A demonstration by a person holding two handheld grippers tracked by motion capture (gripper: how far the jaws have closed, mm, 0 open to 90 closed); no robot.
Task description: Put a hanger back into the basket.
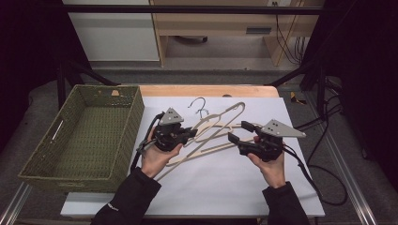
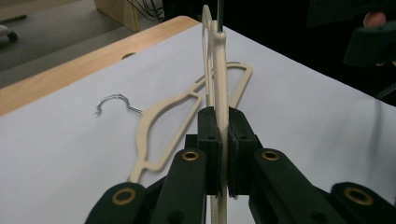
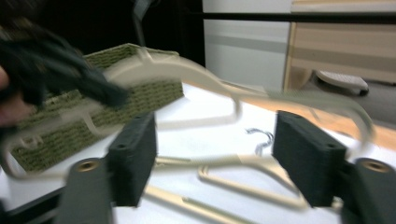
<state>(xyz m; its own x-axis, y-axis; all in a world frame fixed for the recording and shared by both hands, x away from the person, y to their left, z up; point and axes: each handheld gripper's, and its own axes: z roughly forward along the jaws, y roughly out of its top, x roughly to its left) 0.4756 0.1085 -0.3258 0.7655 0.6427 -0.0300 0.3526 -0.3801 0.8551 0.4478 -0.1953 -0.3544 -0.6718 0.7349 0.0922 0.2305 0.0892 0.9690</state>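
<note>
My left gripper (image 1: 190,134) is shut on the bar of a cream plastic hanger (image 1: 220,119), and its two pads pinch that thin hanger (image 2: 219,79) edge-on in the left gripper view. Another cream hanger (image 2: 161,116) with a metal hook (image 2: 112,101) lies flat on the white sheet below. To the right, my right gripper (image 1: 240,132) stands open beside the hangers. In the right gripper view its gripper (image 3: 222,158) has its pads wide apart and touching nothing; the raised hanger (image 3: 177,70) crosses, blurred, beyond them, and another lies on the sheet (image 3: 243,184).
A green woven basket (image 1: 133,122) stands at the left of the table, its inside bare, and its wall (image 3: 140,95) is in the right gripper view too. The white sheet (image 1: 225,187) covers the table. Cables trail off the right edge (image 1: 324,136).
</note>
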